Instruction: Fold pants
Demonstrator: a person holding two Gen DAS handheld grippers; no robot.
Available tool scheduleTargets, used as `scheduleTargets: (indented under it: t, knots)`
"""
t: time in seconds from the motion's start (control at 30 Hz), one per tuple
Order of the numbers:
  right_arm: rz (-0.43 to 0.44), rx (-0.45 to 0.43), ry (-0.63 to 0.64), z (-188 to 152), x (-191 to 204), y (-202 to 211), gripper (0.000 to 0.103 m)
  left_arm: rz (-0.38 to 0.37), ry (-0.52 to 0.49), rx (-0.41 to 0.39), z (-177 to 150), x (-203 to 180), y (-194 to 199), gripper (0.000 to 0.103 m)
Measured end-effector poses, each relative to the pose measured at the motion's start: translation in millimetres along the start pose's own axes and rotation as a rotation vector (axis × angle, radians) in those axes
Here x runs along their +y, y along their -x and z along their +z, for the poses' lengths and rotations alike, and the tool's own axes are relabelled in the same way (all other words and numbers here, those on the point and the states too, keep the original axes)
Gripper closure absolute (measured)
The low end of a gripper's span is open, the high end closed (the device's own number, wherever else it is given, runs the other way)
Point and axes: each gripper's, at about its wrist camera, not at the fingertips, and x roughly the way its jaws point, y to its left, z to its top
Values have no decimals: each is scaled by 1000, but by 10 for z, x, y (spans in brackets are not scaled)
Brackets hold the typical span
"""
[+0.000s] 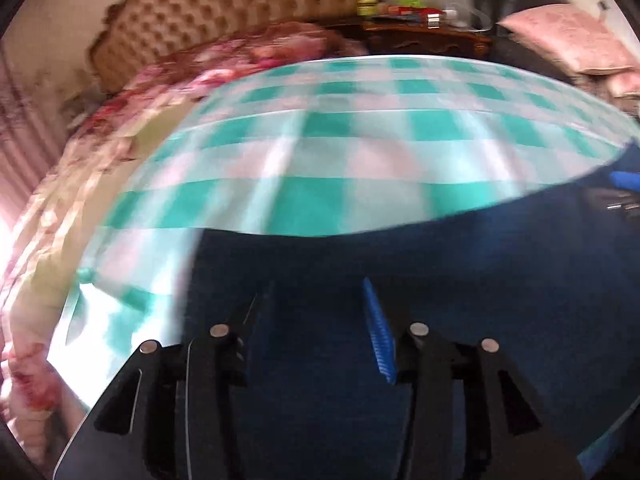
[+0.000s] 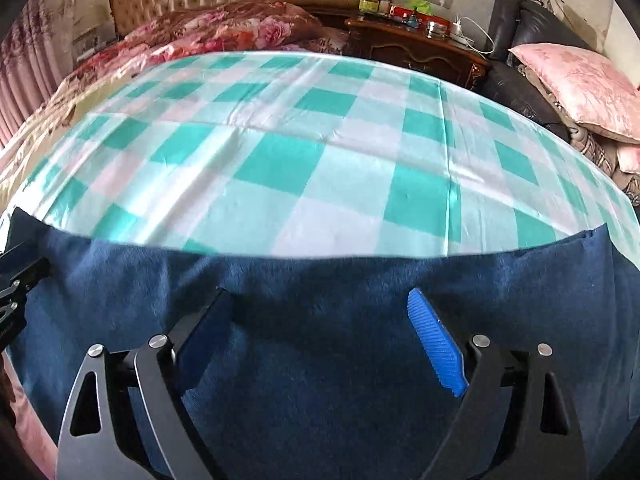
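My dark blue soft-fabric pants [image 2: 320, 320] lie spread flat on the green-and-white checked sheet [image 2: 304, 152] of the bed, their far edge running straight across below both cameras. My right hand-held gripper [image 2: 324, 344] hangs over them with its fingers wide apart, nothing pinched between. My left hand-held gripper [image 1: 320, 328] is also over the pants, fingers partly apart; the blurred view shows no fabric clamped between them.
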Motion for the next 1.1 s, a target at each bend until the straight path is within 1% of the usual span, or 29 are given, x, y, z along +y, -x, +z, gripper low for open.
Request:
scheduleTargets:
  t: [0.07, 0.1, 0.13, 0.17, 0.2, 0.23, 0.27, 0.3, 0.33, 0.4, 0.43, 0.5, 0.57, 0.63, 0.7, 0.77, 0.8, 0.83, 0.87, 0.9, 0.93, 0.97, 1.0, 1.03, 1.07, 1.1]
  knots:
    - [6, -44, 5, -6, -14, 168, 16, 50, 12, 6, 5, 152, -2, 57]
    - [7, -62, 23, -34, -5, 257, 16, 130, 6, 3, 15, 217, 30, 57]
    - [4, -72, 38, -58, 2, 317, 16, 172, 7, -14, 29, 243, 74, 58]
    - [-2, -83, 48, -112, -12, 402, 15, 183, 17, -37, 37, 270, 131, 57]
    - [4, -83, 32, -151, -37, 451, 15, 178, 37, -76, 34, 269, 249, 54]
    - [14, -74, 2, -193, -73, 487, 15, 164, 40, -100, 35, 238, 324, 51]
    - [10, -56, -49, -257, -118, 521, 15, 121, 38, -136, 16, 150, 448, 47]
    - [2, -50, -68, -301, -128, 538, 15, 61, 27, -160, -11, 38, 551, 44]
    - [4, -46, -74, -358, -130, 558, 15, 1, 10, -173, -34, -80, 619, 42]
    - [8, -44, -38, -439, -87, 564, 15, -118, -30, -173, -101, -367, 707, 30]
    - [-9, -38, -4, -475, -49, 546, 15, -145, -36, -163, -114, -478, 702, 30]
    - [-40, -34, 26, -522, -19, 517, 15, -235, -31, -139, -127, -702, 658, 30]
    - [-59, -5, 30, -544, -37, 442, 15, -267, -34, -120, -111, -888, 601, 30]
    - [-58, 18, 38, -544, -70, 389, 15, -306, -43, -114, -33, -1093, 533, 40]
    - [-62, 8, 34, -538, -123, 378, 15, -343, -22, -105, 63, -1168, 475, 63]
    - [-50, 11, 24, -515, -150, 341, 15, -373, -17, -92, 173, -1274, 316, 71]
    - [-63, 16, 31, -494, -145, 306, 15, -373, -24, -81, 214, -1320, 250, 73]
    - [-69, 14, 41, -471, -135, 282, 15, -348, -44, -65, 254, -1362, 151, 75]
    - [-64, 6, 42, -443, -135, 267, 15, -337, -53, -66, 284, -1341, 132, 81]
    - [-53, 0, 37, -407, -141, 255, 15, -331, -41, -55, 344, -1289, 93, 88]
    - [-45, -4, 32, -373, -145, 243, 15, -287, -18, -52, 386, -1237, 66, 88]
    - [-38, -9, 26, -326, -148, 223, 15, -263, 7, -59, 433, -1179, 36, 90]
    - [-32, -8, 22, -260, -146, 187, 15, -301, 26, -68, 456, -1117, 43, 89]
    - [-27, -7, 21, -195, -142, 149, 16, -376, 33, -78, 462, -1105, 84, 87]
    - [-32, -7, 25, -161, -136, 127, 16, -404, 14, -84, 460, -1150, 121, 86]
    - [-74, -12, 36, -98, -132, 80, 17, -418, -22, -83, 457, -1229, 145, 86]
